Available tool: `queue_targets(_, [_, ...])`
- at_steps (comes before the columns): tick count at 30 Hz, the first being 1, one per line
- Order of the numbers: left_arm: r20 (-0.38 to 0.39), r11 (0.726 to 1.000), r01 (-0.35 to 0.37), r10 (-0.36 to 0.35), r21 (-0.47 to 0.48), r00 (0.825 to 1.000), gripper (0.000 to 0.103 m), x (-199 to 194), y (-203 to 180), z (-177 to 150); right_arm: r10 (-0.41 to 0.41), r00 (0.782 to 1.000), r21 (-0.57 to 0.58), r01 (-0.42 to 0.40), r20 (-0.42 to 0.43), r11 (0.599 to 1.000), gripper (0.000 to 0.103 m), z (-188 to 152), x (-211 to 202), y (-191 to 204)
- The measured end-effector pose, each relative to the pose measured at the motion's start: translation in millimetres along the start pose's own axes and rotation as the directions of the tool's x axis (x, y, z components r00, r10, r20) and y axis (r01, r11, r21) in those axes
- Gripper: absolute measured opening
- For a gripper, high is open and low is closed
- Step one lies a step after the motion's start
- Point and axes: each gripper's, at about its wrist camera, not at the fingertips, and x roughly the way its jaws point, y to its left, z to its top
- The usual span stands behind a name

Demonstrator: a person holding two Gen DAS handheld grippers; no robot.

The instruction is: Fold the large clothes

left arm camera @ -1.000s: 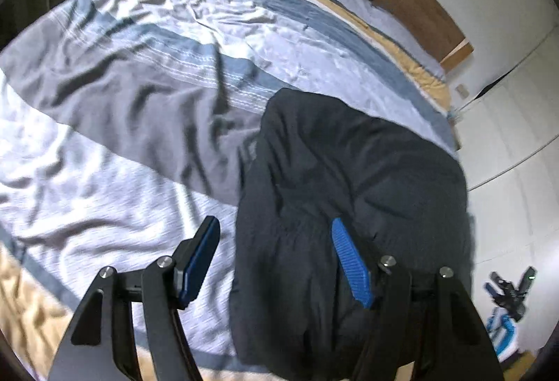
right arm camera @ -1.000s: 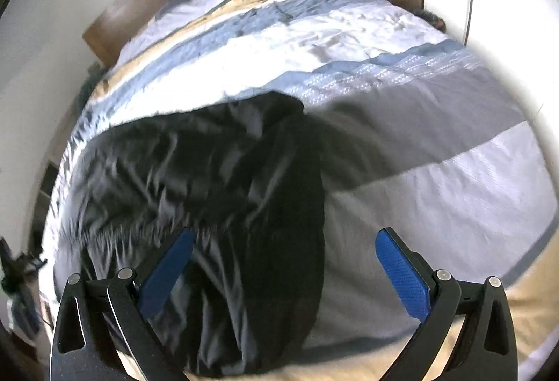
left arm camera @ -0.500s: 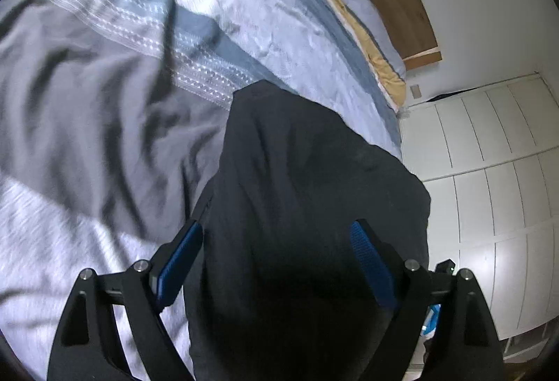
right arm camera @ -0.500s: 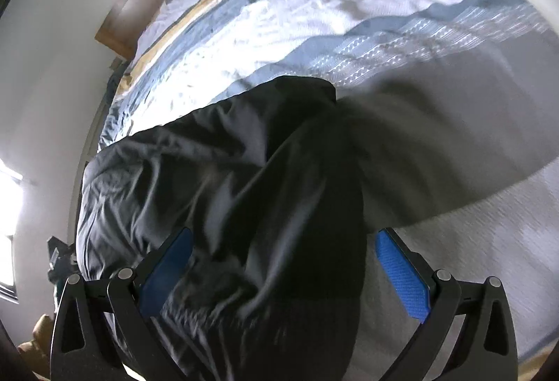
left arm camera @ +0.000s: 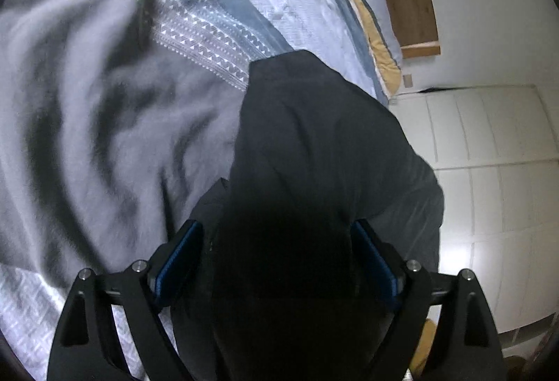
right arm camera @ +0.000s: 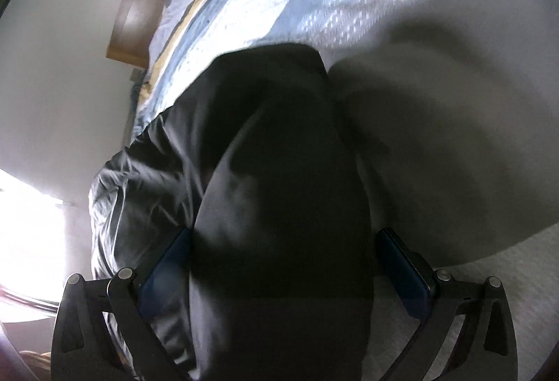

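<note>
While the big bed (left arm camera: 87, 143) with its striped cover fills most of the room, the dark garment (left arm camera: 314, 143) lies across the near part of it, partly doubled over. It looks soft, floppy and light, so it will sag and slide if picked up in the middle. I think its near edge or corners are the best spots to pinch. Both tools are down low, close over the cloth and pointing along it. The left gripper (left arm camera: 276, 262) has its fingers spread wide with cloth between them, not pinched. The right gripper (right arm camera: 283, 265) is the same, holding nothing.
</note>
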Motion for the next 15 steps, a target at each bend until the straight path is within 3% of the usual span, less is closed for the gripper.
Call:
queue_targets(7, [-0.057,0.995,0.099,-0.101,-0.022,0.993,0.095,15,10,1,0.11,0.992,0.007,-0.11,-0.055,0.994,0.103,12,22,-9])
queue_targets(10, [-0.14,0.985,0.169,-0.165,0.018,0.976,0.103,34,-4,-4,0.219,0.969,-0.006,-0.221,-0.113,0.975,0.103,13,41,8])
queue_targets(12, [-0.176,0.988,0.151,-0.141,0.044,0.974,0.103,44,-8,-6,0.242,0.955,-0.042,-0.252,-0.173,0.967,0.103,11,57,24])
queue_targets(15, [-0.201,0.99,0.137,-0.131,0.014,0.971,0.103,51,-2,-1,0.216,0.956,-0.045,-0.229,-0.197,0.972,0.103,12,73,29])
